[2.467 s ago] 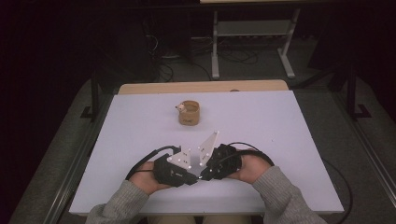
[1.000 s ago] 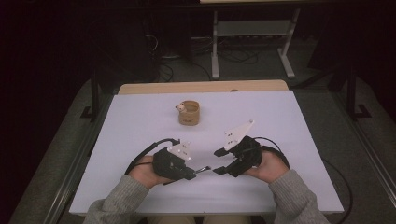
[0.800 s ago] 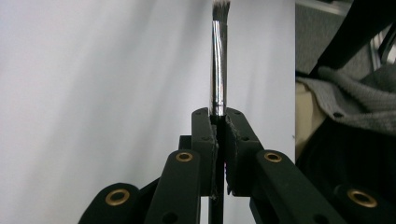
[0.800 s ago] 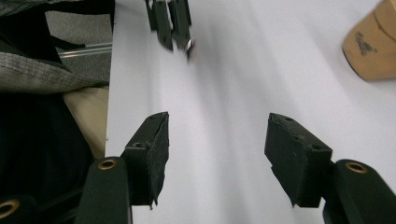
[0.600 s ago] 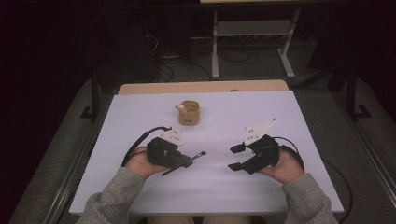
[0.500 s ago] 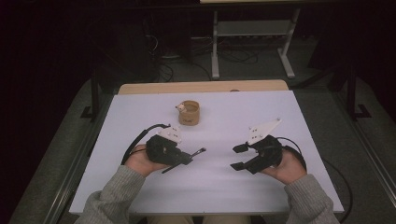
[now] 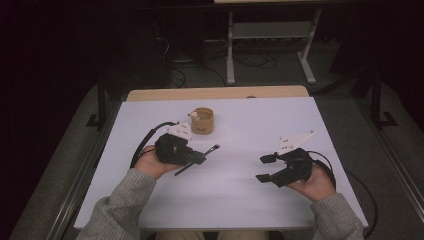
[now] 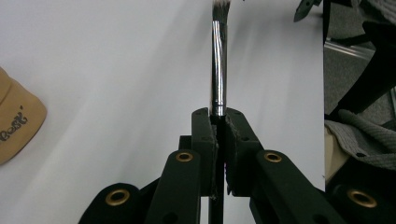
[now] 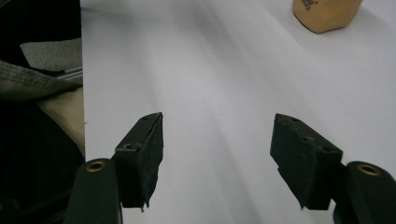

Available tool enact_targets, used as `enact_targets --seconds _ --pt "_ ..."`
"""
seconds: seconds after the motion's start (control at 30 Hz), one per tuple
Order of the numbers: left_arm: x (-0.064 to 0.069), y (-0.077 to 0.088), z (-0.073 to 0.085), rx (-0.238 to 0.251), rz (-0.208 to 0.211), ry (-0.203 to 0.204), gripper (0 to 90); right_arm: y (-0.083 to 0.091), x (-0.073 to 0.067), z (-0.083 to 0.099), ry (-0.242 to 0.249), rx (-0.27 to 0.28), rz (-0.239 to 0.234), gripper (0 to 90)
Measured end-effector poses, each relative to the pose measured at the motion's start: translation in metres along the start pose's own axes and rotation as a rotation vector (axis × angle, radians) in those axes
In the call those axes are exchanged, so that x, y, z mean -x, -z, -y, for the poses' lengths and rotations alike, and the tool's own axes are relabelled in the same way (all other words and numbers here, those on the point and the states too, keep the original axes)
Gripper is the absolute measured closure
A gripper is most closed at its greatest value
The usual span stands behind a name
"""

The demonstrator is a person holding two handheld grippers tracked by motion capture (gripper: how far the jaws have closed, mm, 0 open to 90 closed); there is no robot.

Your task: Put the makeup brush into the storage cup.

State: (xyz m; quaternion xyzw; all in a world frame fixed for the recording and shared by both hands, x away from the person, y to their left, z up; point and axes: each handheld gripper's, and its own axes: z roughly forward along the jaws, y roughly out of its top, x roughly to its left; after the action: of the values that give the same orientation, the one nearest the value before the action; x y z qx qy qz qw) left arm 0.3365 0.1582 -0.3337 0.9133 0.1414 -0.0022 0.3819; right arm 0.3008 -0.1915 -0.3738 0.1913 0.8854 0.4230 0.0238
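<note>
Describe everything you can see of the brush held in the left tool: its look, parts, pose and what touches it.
The brush is slim, with a shiny silver metal ferrule, a dark handle and a tuft of pale-tipped bristles at its far end. The left tool is shut on it just behind the ferrule, both pads pressing its sides. In the high view it points toward the right tool, tilted slightly upward above the white table, its handle end sticking out behind. Nothing else touches it.

A glossy metal-ferruled brush (image 8: 218,70) lies over the matt white table (image 7: 250,200), near a wooden-looking cup (image 7: 202,120).
</note>
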Motion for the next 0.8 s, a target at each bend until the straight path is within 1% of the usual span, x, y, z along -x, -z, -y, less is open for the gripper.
enact_targets --seconds 0.07,0.1,0.13,0.2,0.27,0.3,0.4,0.43,0.47,0.5,0.6,0.73,0.8 --pt "-0.003 -0.001 -0.001 0.003 -0.001 0.007 83.6 0.000 0.001 0.005 -0.018 0.002 0.013 32.7" --pt "-0.005 -0.001 -0.001 0.009 0.000 0.015 83.6 0.000 0.001 0.005 -0.018 0.002 0.013 32.7" --pt "-0.007 -0.001 -0.001 0.014 0.003 0.018 83.6 0.000 0.001 0.007 -0.024 0.008 0.018 32.9" --pt "-0.011 -0.001 -0.004 0.019 -0.003 0.022 83.6 -0.001 0.002 0.011 -0.042 0.018 0.026 32.7" --pt "-0.012 -0.001 -0.005 0.028 -0.002 0.025 83.6 -0.001 0.002 0.012 -0.042 0.020 0.028 32.7" --pt "-0.015 0.000 -0.009 0.033 -0.011 0.024 83.6 -0.002 0.001 0.014 -0.046 0.018 0.035 32.7" --pt "-0.017 0.000 -0.012 0.043 -0.009 0.023 83.6 0.000 0.001 0.016 -0.048 0.022 0.043 32.7" --pt "-0.020 -0.001 -0.014 0.053 -0.013 0.032 83.6 0.000 0.001 0.017 -0.052 0.023 0.045 32.7" --pt "-0.020 -0.001 -0.014 0.053 -0.013 0.032 83.6 0.000 0.001 0.017 -0.052 0.023 0.045 32.7" --pt "-0.023 -0.002 -0.014 0.059 -0.007 0.037 83.5 0.001 0.001 0.019 -0.062 0.030 0.050 32.5" --pt "-0.027 -0.004 -0.015 0.077 -0.002 0.053 83.6 0.000 0.003 0.022 -0.071 0.037 0.051 32.4" --pt "-0.032 -0.006 -0.017 0.107 -0.010 0.065 83.5 0.001 0.004 0.027 -0.092 0.043 0.055 32.3" --pt "-0.033 -0.005 -0.017 0.110 -0.011 0.065 83.5 0.001 0.004 0.027 -0.094 0.042 0.056 32.3"
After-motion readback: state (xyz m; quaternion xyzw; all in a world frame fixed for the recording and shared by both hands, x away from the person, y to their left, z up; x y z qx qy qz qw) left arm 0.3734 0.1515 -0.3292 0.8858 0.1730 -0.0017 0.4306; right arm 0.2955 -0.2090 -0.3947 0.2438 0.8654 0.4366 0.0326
